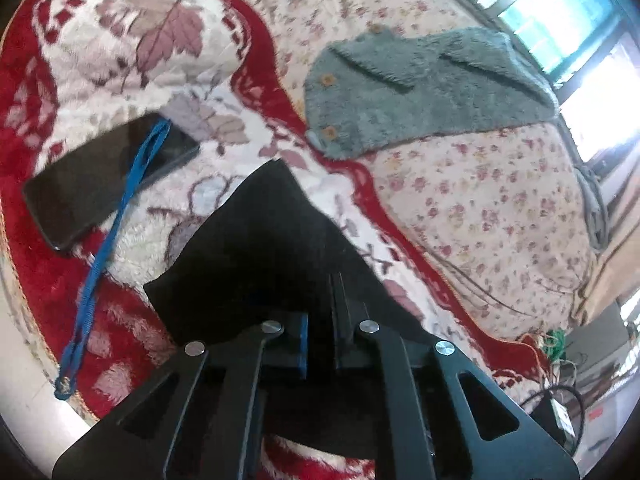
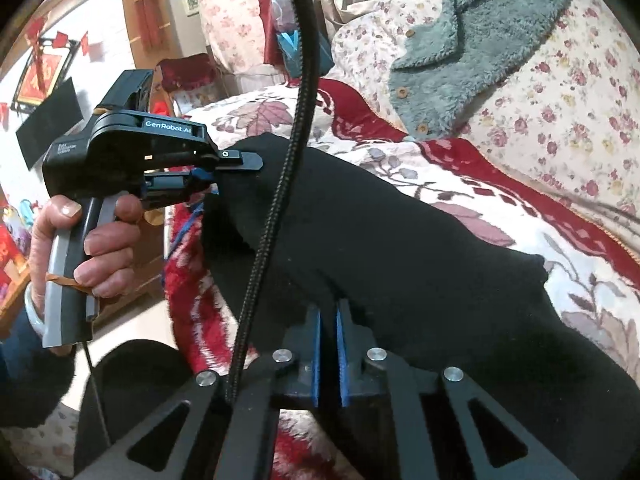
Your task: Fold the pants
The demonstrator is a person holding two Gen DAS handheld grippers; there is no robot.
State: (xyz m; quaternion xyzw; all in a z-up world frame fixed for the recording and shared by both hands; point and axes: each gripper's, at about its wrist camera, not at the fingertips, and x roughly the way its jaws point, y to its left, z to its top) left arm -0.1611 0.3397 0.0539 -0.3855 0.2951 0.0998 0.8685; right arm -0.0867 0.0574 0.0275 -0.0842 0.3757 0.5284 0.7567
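Hand: a hand [image 2: 86, 248] at the far left in the right wrist view grips the handle of the left gripper.
Phone: a dark phone [image 1: 108, 182] lies flat on the blanket, on the left in the left wrist view.
Blue strap: a blue strap [image 1: 116, 224] lies across the phone and runs down over the blanket to its lower edge.
Blanket: a fluffy red and white blanket [image 1: 120, 40] with a leaf pattern covers the surface under everything.
Left gripper: the left gripper [image 2: 244, 162] has its jaws pressed together, pinching one end of the pants; in its own view the black cloth covers the fingertips.
Pants: the black pants [image 2: 380, 240] hang stretched between the two grippers, above the blanket, near its front edge.
Cable: a black braided cable [image 2: 280, 184] crosses in front of the pants in the right wrist view.
Right gripper: the right gripper [image 2: 331, 312] pinches the other end of the pants between its blue pads [image 2: 316, 352].
Grey garment: a fluffy grey garment [image 1: 424, 92] with round buttons lies further back on the flowered cover [image 1: 480, 200], well apart from the pants.
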